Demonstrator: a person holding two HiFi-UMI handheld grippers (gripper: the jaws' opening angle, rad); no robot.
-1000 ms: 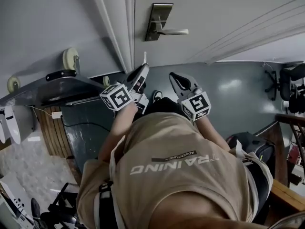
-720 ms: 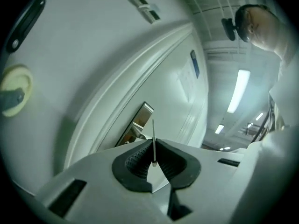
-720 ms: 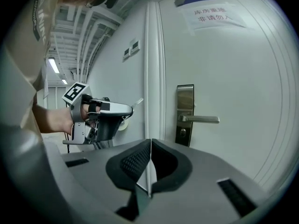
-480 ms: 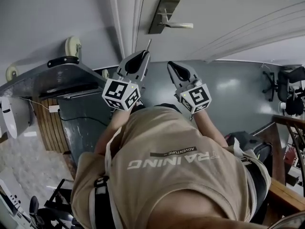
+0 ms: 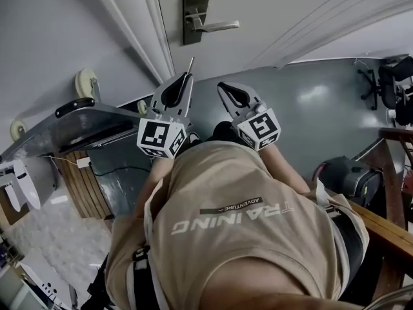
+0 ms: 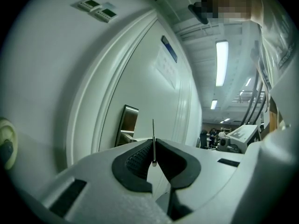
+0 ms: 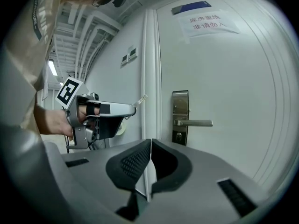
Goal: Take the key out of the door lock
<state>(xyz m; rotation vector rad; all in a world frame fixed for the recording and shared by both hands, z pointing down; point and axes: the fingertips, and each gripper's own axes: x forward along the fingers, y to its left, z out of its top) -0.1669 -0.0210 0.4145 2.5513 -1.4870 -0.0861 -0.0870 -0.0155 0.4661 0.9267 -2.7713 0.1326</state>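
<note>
The key [image 6: 153,139] is out of the lock and pinched between the left gripper's [image 6: 153,147] dark ribbed pads [image 6: 135,158]. The jaws are clenched on its lower part, so only the blade stands out past the tips. In the left gripper view it shows edge-on as a thin, straight, silvery sliver. In the right gripper view the key [image 7: 140,98] looks pale and slim with a slightly uneven edge, and it slants up from the left gripper [image 7: 132,107] toward the door.

The key's tip is left of the lock plate [image 7: 180,118], apart from it and in front of the white door frame [image 7: 150,78]. In the head view the key [image 5: 190,65] sits below the lock plate [image 5: 195,15] and its lever handle [image 5: 216,26], with a clear gap between them.

The right gripper [image 7: 150,146] is also below the plate, beside the left one. Its jaws are pressed together with nothing between them.
</note>
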